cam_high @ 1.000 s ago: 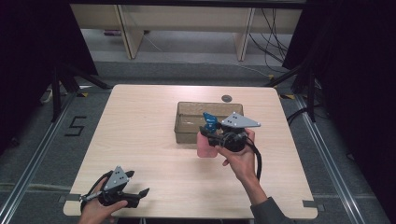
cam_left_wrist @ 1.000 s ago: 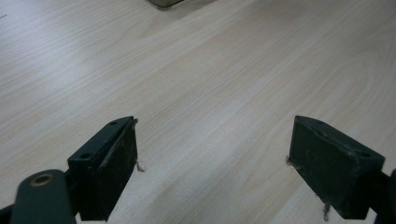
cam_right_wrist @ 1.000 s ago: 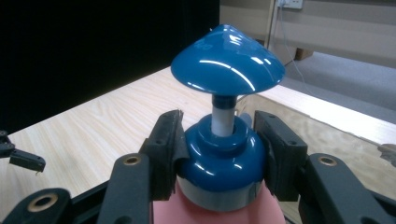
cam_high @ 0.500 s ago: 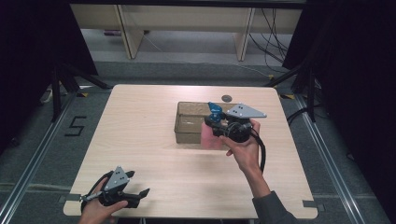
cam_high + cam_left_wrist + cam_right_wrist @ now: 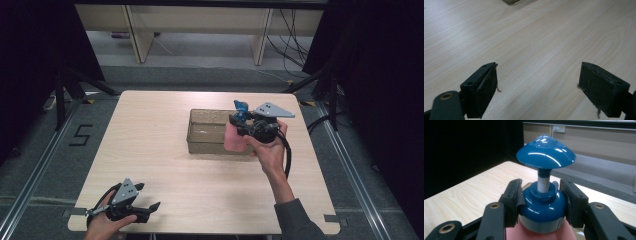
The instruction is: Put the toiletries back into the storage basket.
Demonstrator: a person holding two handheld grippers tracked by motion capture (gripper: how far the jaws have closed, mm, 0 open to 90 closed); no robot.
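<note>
The right gripper (image 5: 541,202) is clamping the glossy blue collar of a pink pump bottle (image 5: 233,137), its domed blue pump head (image 5: 545,151) standing upright, above the near-right edge of a clear rectangular tub (image 5: 210,132). The left gripper (image 5: 537,85) is resting with jaws apart on pale woodgrain table (image 5: 150,130), bare around it.

A pale wood-grain bench (image 5: 165,150) spreads under and ahead of the fingers (image 5: 484,85), bare between them. Around it lies grey floor (image 5: 35,165) with a metal rail (image 5: 360,190) along each side and a painted numeral (image 5: 82,135) beside the bench. Beyond the far edge stand light shelving legs (image 5: 136,35) and loose cables (image 5: 292,30), between black curtains (image 5: 30,55).
</note>
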